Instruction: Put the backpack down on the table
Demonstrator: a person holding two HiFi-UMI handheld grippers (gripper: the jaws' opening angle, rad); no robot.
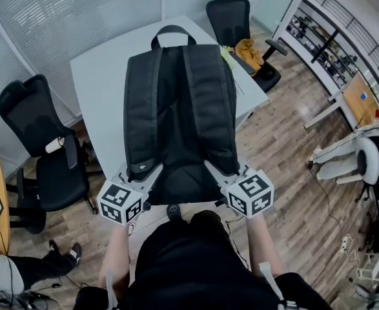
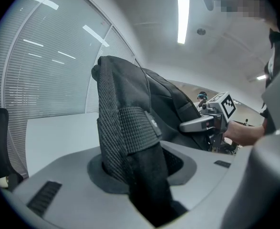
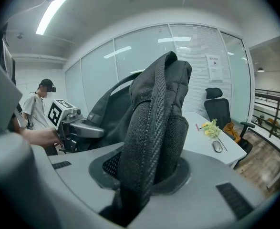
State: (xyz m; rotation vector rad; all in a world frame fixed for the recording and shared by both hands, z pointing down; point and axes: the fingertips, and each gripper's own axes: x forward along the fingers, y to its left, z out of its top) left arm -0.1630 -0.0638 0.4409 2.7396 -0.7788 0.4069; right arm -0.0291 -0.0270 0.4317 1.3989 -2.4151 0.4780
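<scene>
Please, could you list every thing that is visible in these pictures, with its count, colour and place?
backpack: one, black, held over the table, straps facing up
table: one, white, under the backpack
office chairs: two, black, one left of the table, one beyond its far end
cloth: one, orange, on the far chair
mouse: one, grey, on the table
left gripper: one, grey, fingers shut on the backpack's lower left
right gripper: one, grey, fingers shut on its lower right

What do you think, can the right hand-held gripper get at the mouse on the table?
Probably not: the right hand-held gripper is shut on the backpack, and the mouse lies far across the table.
</scene>
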